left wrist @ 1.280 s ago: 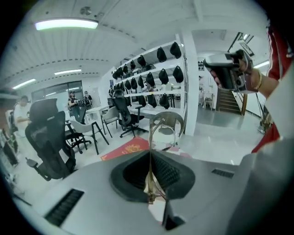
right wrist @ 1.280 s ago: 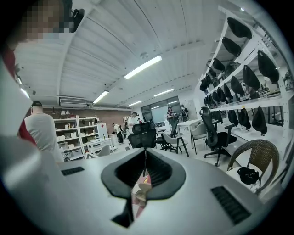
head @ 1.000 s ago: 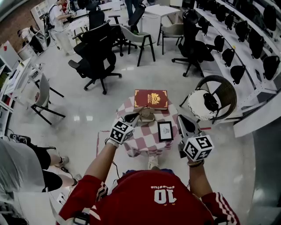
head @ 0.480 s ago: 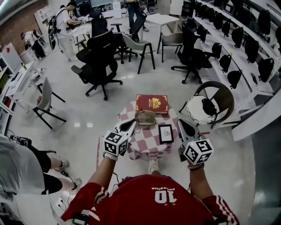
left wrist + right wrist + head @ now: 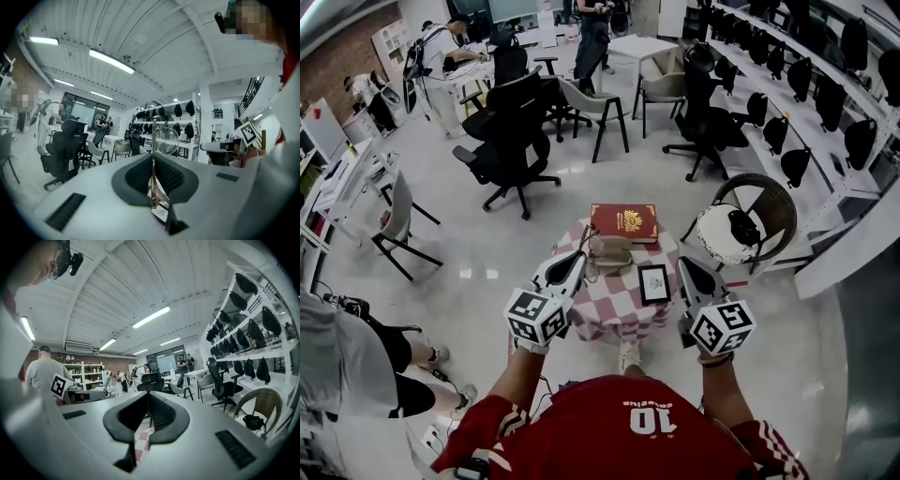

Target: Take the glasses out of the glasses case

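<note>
Glasses case (image 5: 614, 251) lies on the table (image 5: 617, 306), before the book (image 5: 624, 221).

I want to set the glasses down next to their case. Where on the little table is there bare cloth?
Bare cloth for the glasses lies on the near half of the table, bordered by the black frame on the right and the near rim. The far half is crowded: the glasses case sits close before the red book.

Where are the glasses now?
The glasses are pinched in the left gripper, at the head view's middle, just left of the case on the table.
</note>
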Available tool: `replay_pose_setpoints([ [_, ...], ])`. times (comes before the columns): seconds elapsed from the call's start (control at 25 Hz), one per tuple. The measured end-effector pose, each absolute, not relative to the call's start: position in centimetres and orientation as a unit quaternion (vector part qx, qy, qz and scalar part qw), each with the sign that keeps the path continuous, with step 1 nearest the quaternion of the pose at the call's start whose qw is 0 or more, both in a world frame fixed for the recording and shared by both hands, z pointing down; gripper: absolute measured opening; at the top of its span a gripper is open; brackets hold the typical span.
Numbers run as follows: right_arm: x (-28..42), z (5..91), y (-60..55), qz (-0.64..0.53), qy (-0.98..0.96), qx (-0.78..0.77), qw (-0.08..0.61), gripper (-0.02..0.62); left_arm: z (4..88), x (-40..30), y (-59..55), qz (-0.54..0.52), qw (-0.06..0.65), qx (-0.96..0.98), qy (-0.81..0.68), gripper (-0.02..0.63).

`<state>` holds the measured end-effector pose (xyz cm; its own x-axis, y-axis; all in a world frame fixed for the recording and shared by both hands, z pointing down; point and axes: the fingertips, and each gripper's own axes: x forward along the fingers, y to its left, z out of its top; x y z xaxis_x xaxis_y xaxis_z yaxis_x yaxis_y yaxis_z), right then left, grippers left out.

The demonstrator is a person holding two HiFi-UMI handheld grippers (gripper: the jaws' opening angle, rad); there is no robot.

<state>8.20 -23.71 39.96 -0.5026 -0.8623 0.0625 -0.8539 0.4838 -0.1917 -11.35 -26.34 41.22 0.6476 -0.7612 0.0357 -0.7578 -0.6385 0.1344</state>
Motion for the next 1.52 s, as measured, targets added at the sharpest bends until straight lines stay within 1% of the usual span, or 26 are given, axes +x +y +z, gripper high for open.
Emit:
replay_pose_setpoints([
  [0.48,7.2,38.5,-23.0,-0.079,0.861,-0.500,0.045,0.021,39.3,-14.7,-25.4,-0.045,0.049,0.884,-0.462,0.020],
  [0.72,7.8,38.1,-23.3,-0.067,0.855,-0.513,0.043,0.021,38.5,-15.7,-25.8,-0.047,0.035,0.876,-0.479,0.020],
  [1.52,9.5,38.3,-23.2,-0.069,0.843,-0.531,0.045,0.017,38.9,-14.7,-25.8,-0.045,0.039,0.877,-0.477,0.020],
])
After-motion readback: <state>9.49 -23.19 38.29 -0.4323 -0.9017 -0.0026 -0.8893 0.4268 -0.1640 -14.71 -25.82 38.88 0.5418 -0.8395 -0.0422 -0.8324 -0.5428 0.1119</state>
